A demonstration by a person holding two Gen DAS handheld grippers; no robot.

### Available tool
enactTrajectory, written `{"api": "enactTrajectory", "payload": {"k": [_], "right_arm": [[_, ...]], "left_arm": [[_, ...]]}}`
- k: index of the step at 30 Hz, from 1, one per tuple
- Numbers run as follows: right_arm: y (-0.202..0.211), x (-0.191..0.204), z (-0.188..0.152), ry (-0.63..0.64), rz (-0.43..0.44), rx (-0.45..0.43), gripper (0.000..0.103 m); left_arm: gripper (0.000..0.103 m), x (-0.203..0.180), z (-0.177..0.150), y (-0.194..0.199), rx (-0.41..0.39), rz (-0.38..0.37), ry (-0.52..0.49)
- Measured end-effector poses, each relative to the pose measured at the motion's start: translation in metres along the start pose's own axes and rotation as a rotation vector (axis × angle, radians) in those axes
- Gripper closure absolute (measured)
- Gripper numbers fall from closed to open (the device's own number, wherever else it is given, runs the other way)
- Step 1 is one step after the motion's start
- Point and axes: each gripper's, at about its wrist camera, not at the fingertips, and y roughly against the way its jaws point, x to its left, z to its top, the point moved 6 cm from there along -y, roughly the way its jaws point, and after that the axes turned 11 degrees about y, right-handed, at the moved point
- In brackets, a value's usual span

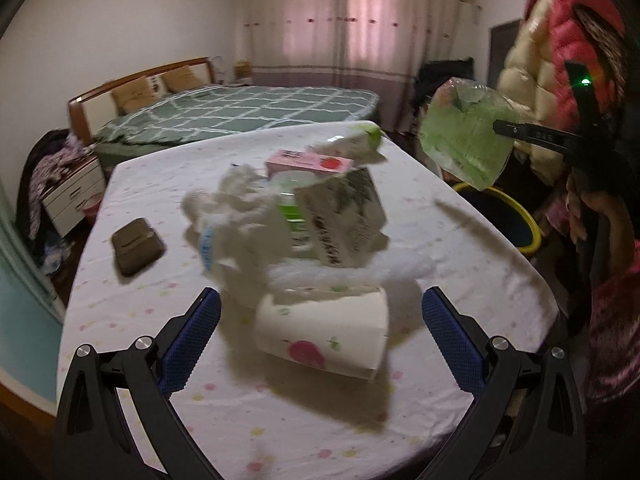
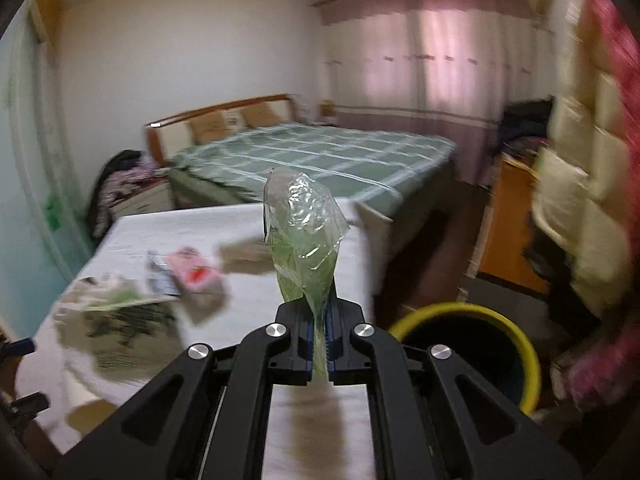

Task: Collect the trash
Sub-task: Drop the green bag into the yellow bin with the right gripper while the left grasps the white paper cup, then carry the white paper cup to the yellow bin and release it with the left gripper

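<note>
The right gripper is clamped on a green plastic wrapper, held near the yellow-rimmed bin at right. The left gripper gapes apart before a paper cup. Cartons and tissue remain on the table; most collecting is left.

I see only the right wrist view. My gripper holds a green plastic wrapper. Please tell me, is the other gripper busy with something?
Observer: No. The left gripper is open, with a paper cup lying on its side on the table between its fingers, not gripped.
Operator: Is there more trash that I cannot see well?
Observer: Yes. Crumpled white tissue lies behind the cup, beside a printed box.
Operator: Anything away from this pile?
Observer: A brown, wallet-like thing lies alone, left of the pile in the left wrist view.
Operator: And my wrapper, does it hang over the bin?
Observer: In the left wrist view it is above the bin's rim.
</note>
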Motion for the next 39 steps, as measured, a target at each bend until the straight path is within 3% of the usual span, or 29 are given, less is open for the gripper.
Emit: {"api": "enactTrajectory", "payload": {"k": [8,18,22,24,28,39], "right_arm": [[-0.021,-0.086,-0.052,-0.095,-0.223,0.137,0.098],[-0.080,-0.107,-0.105,-0.151,-0.301,0.307,0.096],[-0.078,-0.103,-0.105,-0.141,-0.320,0.306,0.075],[-0.072,-0.101,-0.099,-0.137,-0.333,0.289,0.071],[-0.062,-0.097,-0.093,-0.143,-0.326,0.262,0.070],[-0.030,-0.072,-0.082,-0.149,-0.273,0.202,0.069]], "left_arm": [[0.004,0.011,-0.008,-0.034,0.068,0.013,-0.024],[0.004,0.008,-0.020,-0.055,0.159,-0.050,-0.055],[0.004,0.008,-0.021,-0.061,0.174,-0.057,-0.054],[0.005,0.007,-0.021,-0.062,0.173,-0.061,-0.054],[0.019,0.006,-0.021,-0.062,0.178,-0.074,-0.056],[0.020,-0.015,-0.027,-0.025,0.181,-0.125,-0.115]]}}
